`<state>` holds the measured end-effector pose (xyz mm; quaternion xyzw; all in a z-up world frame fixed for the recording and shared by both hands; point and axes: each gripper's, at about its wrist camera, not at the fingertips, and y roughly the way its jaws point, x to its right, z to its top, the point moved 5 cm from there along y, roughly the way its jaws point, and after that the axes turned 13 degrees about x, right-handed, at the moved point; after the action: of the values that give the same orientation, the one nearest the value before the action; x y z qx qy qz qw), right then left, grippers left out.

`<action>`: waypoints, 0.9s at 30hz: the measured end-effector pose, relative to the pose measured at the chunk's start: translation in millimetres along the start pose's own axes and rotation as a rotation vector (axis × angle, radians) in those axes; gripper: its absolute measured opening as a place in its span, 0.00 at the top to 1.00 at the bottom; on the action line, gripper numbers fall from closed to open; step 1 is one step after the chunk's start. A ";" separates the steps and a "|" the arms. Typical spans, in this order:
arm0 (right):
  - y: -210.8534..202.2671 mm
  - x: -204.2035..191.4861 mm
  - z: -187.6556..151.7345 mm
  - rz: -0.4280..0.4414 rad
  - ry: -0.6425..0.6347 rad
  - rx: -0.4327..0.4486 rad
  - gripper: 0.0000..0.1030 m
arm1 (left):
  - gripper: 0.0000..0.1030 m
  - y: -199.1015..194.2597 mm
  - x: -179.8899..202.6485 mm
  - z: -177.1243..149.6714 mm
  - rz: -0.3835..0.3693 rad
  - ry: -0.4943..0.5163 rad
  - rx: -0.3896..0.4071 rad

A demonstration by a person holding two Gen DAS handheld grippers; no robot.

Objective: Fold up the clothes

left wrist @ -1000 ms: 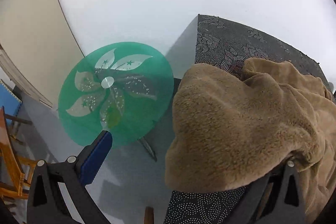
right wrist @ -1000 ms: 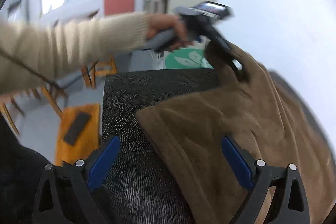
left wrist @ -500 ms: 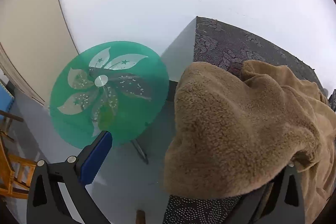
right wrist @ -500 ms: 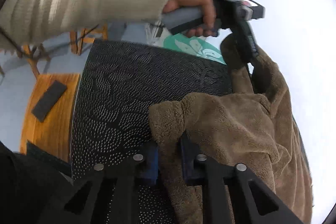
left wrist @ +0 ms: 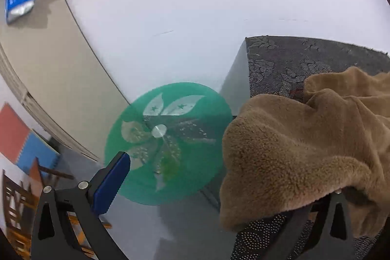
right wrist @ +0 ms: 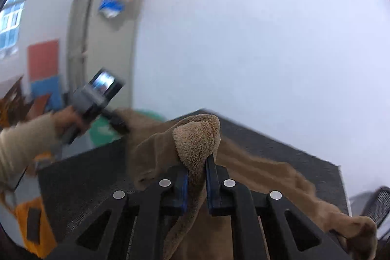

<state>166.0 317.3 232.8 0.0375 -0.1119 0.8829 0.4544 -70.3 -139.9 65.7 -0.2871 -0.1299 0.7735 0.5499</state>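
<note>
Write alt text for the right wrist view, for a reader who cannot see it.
The right tongs are shut on a fold of the fluffy brown garment, lifting it off a dark patterned table. At left, blurred, a hand in a cream sleeve holds the left tongs at the garment's far edge.

A tan fleece garment (left wrist: 304, 155) is seen on a black cloth (left wrist: 287, 60) patterned with pale dotted flowers. A green glass table (left wrist: 170, 143) is printed with white petals and stars. Blue pads (left wrist: 111, 184) are carried on black fingers. A cream ribbed sleeve (right wrist: 19, 145) is seen.
</note>
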 end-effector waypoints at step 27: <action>-13.2 67.2 -104.6 0.102 0.418 -0.253 0.10 | 0.00 -53.2 18.2 104.9 0.141 0.281 0.174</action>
<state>141.1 402.2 144.6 -0.2089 -0.1266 0.8723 0.4236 -94.8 -91.8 171.8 -0.3521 0.0360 0.7708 0.5297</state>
